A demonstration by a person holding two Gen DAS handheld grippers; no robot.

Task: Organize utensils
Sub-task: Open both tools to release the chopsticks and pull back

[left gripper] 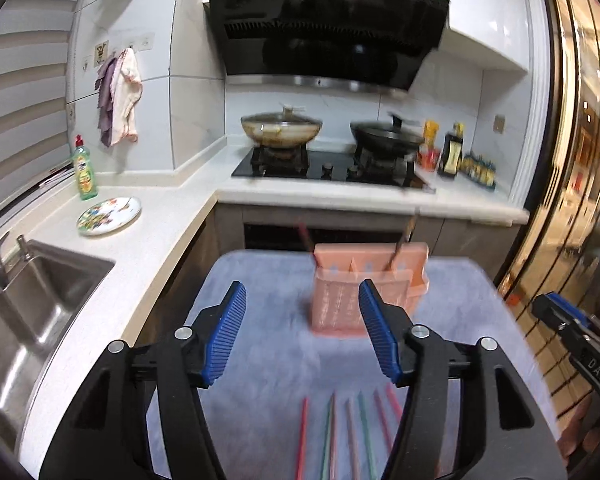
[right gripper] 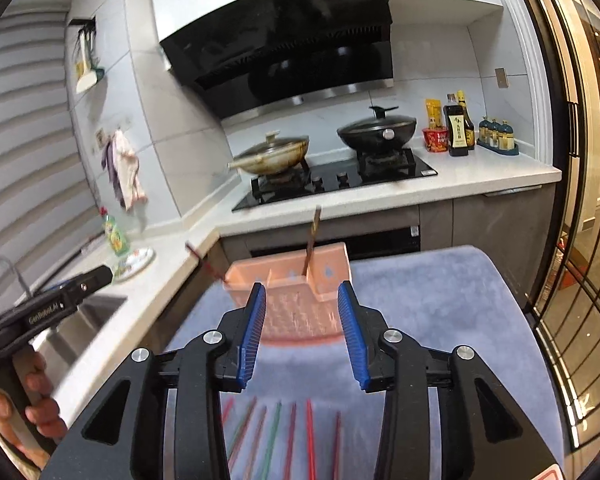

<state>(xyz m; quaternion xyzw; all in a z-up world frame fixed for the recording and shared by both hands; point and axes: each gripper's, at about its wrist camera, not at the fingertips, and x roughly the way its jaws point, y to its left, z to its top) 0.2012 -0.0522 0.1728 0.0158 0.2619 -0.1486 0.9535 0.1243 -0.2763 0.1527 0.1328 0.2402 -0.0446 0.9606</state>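
Note:
A pink utensil holder (left gripper: 352, 292) stands on a blue-grey mat (left gripper: 268, 360), with a dark red chopstick (left gripper: 305, 237) and a brown one (left gripper: 405, 238) sticking out of it. Several coloured chopsticks (left gripper: 352, 432) lie side by side on the mat's near edge. My left gripper (left gripper: 302, 332) is open and empty, above the loose chopsticks and short of the holder. In the right wrist view the holder (right gripper: 296, 292) sits just beyond my right gripper (right gripper: 302, 328), which is open and empty above the chopsticks (right gripper: 284, 436) on the mat (right gripper: 440, 320).
A steel sink (left gripper: 32, 312), a patterned plate (left gripper: 109, 210) and a green soap bottle (left gripper: 85, 170) are on the left counter. A hob with two lidded pans (right gripper: 328, 148) and sauce bottles (right gripper: 458, 128) stands behind. A glass door (right gripper: 580, 240) is at the right.

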